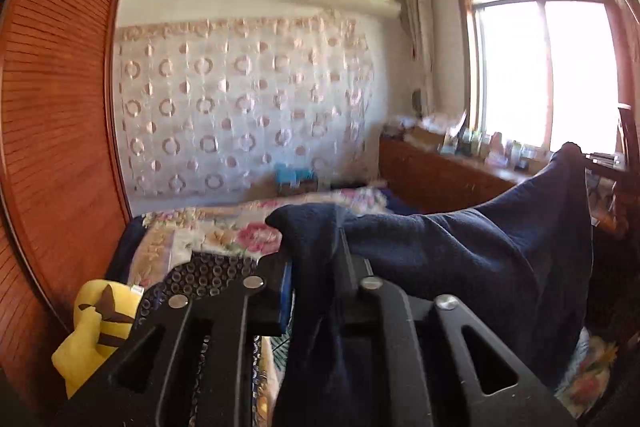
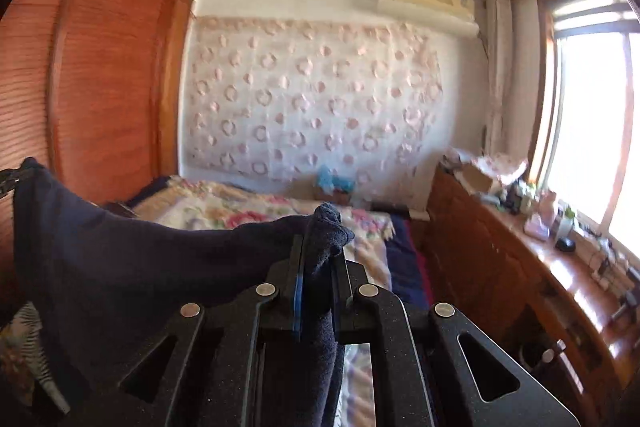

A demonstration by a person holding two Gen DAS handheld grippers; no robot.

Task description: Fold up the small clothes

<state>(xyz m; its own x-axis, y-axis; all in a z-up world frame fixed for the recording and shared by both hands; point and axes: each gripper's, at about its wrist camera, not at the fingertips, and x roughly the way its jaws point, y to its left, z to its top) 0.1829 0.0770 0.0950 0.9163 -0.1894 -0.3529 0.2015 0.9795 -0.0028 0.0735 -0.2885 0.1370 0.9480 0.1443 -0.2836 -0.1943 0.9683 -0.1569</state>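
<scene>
Both claws, left gripper [image 1: 316,259] and right gripper [image 2: 318,267], clenched on navy garment [image 1: 460,251]; keep taut, lower evenly onto bed [image 1: 224,227].

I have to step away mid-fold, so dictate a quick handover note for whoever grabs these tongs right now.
Left tongs: shut on one corner of the navy garment.
Right tongs: shut on the opposite corner of the same garment, bunched between the fingers.
The garment hangs stretched in the air between both tongs, above the floral bedspread.
A yellow cloth lies on the bed beside the left tongs.
Done: garment picked up and spread.
Left: lay it flat on the bed and make the folds; no fold shows yet.
</scene>
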